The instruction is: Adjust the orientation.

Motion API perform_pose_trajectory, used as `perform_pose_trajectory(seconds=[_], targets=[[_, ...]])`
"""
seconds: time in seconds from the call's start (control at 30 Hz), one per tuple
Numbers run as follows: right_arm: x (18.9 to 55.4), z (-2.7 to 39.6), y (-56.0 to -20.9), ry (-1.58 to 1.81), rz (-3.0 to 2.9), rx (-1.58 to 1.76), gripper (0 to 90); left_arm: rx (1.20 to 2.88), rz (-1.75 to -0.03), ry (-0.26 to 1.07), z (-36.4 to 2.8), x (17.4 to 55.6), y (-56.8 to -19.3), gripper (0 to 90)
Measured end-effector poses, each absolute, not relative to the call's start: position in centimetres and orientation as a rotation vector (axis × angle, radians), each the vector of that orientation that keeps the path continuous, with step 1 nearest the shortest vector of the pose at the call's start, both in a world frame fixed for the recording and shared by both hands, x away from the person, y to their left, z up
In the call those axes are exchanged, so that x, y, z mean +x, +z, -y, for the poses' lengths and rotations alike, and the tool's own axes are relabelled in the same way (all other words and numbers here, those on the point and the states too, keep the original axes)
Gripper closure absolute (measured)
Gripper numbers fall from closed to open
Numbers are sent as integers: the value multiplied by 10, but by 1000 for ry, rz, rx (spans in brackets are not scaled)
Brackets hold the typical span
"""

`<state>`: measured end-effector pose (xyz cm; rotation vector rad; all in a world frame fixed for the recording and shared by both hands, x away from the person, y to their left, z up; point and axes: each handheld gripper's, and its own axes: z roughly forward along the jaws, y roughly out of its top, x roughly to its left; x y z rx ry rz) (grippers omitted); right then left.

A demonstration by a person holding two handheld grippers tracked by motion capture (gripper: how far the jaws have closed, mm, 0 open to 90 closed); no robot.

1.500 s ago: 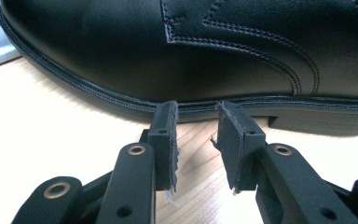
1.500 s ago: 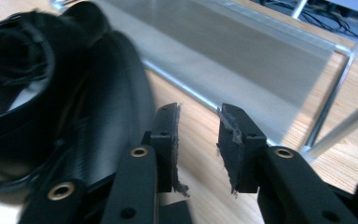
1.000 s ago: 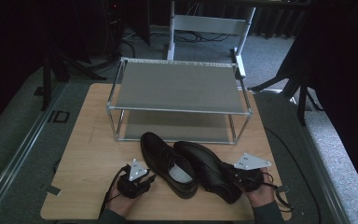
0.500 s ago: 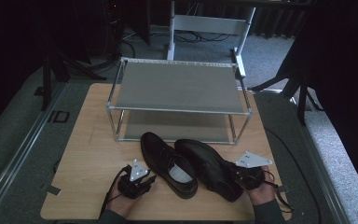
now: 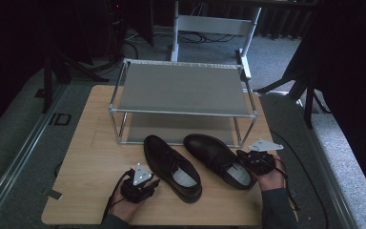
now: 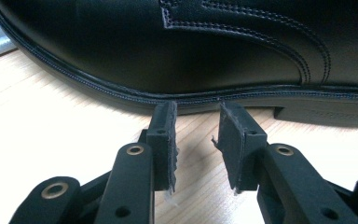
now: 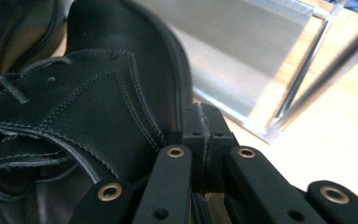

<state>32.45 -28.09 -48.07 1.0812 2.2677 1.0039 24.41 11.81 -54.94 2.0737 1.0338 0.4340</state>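
Two black leather lace-up shoes lie side by side on the wooden table (image 5: 93, 143). My left gripper (image 5: 154, 182) rests near the front edge, level with the left shoe (image 5: 171, 164). Its jaws stand partly open (image 6: 198, 122) with nothing between them, tips just short of the left shoe's sole (image 6: 191, 46). My right gripper (image 5: 244, 158) sits at the outer side of the right shoe (image 5: 214, 152), near its heel. Its pads are pressed together (image 7: 204, 122) right against the right shoe's side (image 7: 98, 102). I cannot make out any leather between them.
A two-tier metal shoe rack (image 5: 181, 88) stands just behind the shoes, and its lower shelf (image 7: 242, 60) lies close ahead of my right gripper. Grey floor, cables and stand legs surround the table. Bare wood lies to the left of the shoes.
My right gripper has moved away from the front edge toward the rack, and the right shoe has shifted the same way with it. The left gripper and left shoe stayed put.
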Motion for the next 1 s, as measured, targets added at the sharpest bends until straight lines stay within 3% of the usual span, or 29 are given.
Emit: perform_pose_trajectory(seconds=[0.37, 1.0], targets=[[330, 316, -481, 1036, -2163, 1222, 850, 2076, -1039, 434, -117, 245, -551, 671], [284, 273, -463, 1098, -2205, 1061, 737, 2064, -1045, 444, -119, 245, -549, 663]])
